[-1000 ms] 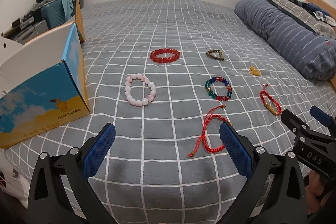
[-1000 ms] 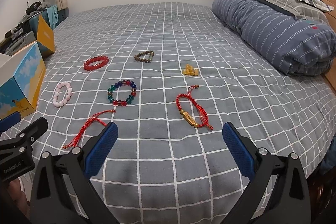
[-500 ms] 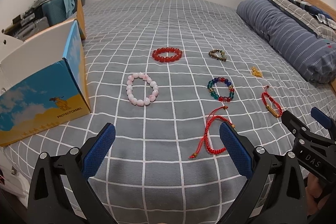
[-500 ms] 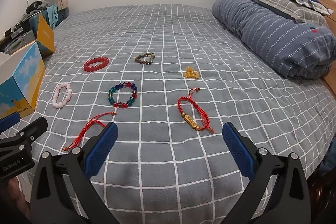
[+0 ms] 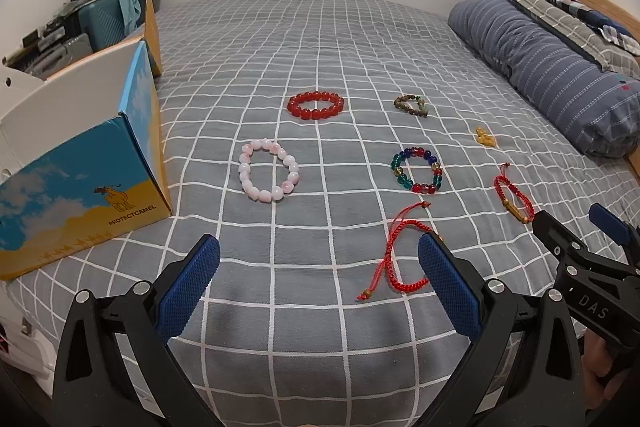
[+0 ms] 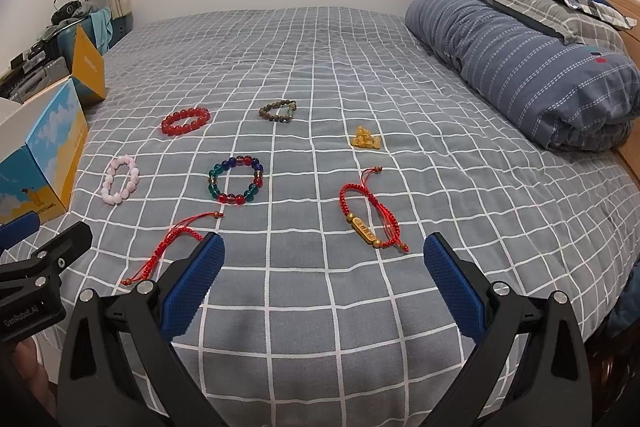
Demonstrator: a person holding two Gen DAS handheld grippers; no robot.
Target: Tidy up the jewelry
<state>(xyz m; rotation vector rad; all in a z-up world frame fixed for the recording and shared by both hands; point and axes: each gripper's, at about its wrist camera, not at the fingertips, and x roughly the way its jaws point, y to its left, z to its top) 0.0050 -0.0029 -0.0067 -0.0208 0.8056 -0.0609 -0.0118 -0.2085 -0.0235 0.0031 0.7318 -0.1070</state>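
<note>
Since the frames 1 second before, we had drawn both grippers back a little from the spread of jewelry, so the near edge of the bed [image 5: 280, 367] took up more of each view; none of the 7 pieces had shifted. We held the left gripper [image 5: 318, 283] released, its 2 blue pads spread wide and empty above the grey checked cover. Just ahead of its right pad lay the plain red cord bracelet [image 5: 400, 259], partly hidden behind that pad. Further ahead and slightly left sat the pink bead bracelet [image 5: 269, 171], and beyond it the red bead bracelet [image 5: 316, 105]. Ahead to the right we saw the multicolour bead bracelet [image 5: 416, 170], with the brown bead bracelet [image 5: 411, 105] beyond that. Far left of this gripper stood the open blue and yellow box [image 5: 80, 187].

We held the right gripper [image 6: 322, 287] equally released, pads wide apart and grasping nothing. Just ahead of it, between the lines of its 2 pads and nearer the right one, lay the red cord bracelet with a gold bar [image 6: 368, 215]. Beyond that bracelet sat the small cluster of yellow beads [image 6: 365, 140]. A rolled striped quilt [image 6: 528, 67] lay well off to its right. We could see a tip of each gripper at the edge of the other's view.
</note>
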